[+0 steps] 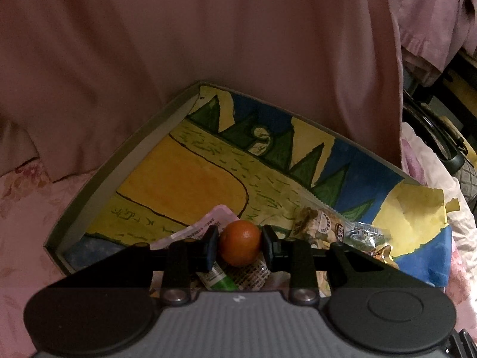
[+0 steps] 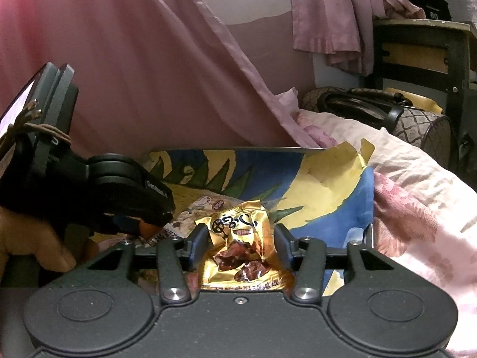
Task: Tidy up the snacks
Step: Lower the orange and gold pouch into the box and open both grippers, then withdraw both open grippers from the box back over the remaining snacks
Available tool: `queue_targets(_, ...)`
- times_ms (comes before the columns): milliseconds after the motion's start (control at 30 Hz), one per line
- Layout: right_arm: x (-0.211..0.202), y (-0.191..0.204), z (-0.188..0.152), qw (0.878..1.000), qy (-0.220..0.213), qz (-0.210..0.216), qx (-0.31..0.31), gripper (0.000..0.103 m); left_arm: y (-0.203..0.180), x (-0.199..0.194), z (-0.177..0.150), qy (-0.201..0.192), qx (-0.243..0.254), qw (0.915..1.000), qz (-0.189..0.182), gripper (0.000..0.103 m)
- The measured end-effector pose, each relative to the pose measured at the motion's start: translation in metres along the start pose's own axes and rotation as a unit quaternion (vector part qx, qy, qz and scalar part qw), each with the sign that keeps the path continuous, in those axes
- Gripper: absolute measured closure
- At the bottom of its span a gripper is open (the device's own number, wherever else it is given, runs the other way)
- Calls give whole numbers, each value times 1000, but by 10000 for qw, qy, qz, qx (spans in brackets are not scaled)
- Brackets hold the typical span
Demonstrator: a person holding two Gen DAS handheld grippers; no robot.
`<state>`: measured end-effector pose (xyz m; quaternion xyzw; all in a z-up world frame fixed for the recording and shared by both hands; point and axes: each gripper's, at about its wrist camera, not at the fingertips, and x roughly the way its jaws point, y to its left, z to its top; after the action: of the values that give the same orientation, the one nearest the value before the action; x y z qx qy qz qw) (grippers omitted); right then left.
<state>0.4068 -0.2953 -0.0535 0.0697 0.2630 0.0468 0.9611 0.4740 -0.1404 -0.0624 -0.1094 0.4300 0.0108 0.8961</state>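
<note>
The left gripper clamps a small orange, while the gold packet stands upright toward twelve o'clock between the right gripper's loosely parted jaws.

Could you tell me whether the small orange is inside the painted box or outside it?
Inside. The orange sits between the left claw's pads, over snack packets within the painted box.

Dim warm indoor light, fisheye bending with dark vignetted corners, slight softness, deep shadows below the tongs
</note>
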Motion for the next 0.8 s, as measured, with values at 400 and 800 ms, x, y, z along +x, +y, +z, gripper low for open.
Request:
queue_targets(400, -4, -5, 1, 9999, -93, 17, 115, 30, 1, -13, 2, -139, -62, 9998, 92, 46)
queue_targets(800, -23, -7, 8, 9986, -408, 124, 305, 1, 4, -41, 5, -428, -86, 9986, 293, 13)
